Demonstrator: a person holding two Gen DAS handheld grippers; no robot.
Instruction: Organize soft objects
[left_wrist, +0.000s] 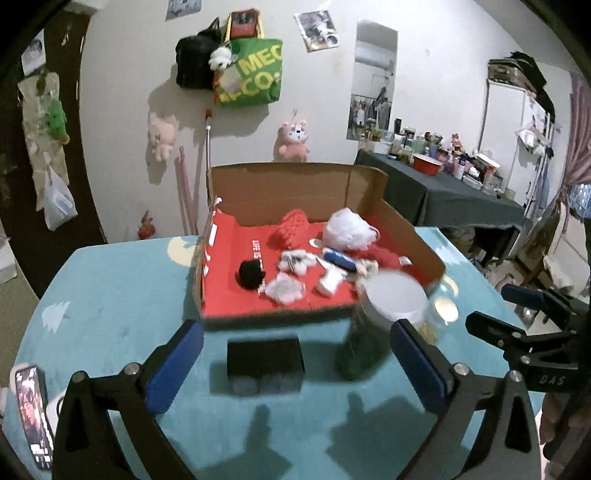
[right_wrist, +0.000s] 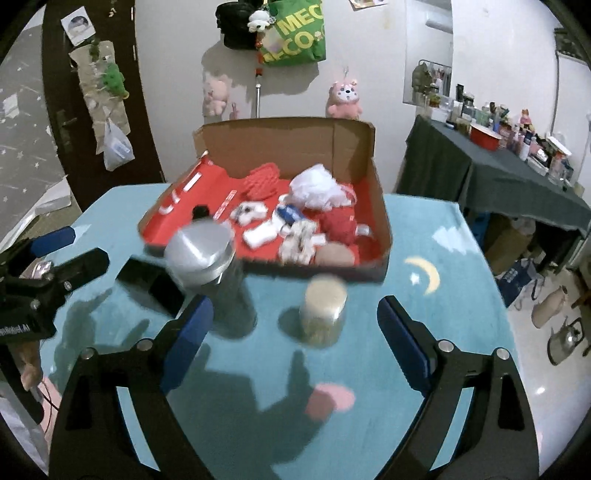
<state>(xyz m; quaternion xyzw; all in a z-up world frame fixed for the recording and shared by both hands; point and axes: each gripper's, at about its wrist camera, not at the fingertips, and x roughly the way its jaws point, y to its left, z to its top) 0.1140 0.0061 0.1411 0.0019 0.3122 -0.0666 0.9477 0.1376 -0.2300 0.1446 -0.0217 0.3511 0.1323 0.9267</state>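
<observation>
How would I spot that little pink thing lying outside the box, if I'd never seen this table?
Start at the big cardboard box with the red lining on the blue table cover. Come toward the near edge, past the small tan-lidded jar. The pink soft piece lies alone on the cover, the only soft thing seen outside the box.

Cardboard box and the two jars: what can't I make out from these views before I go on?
- Dark jar: contents unreadable, motion-blurred in both views.
- Small jar: contents blurred; in the left wrist view the left claw's finger covers part of it.
- Cardboard box: soft items overlap, several too blurred to name.
- Pink object: too blurred to identify.
</observation>
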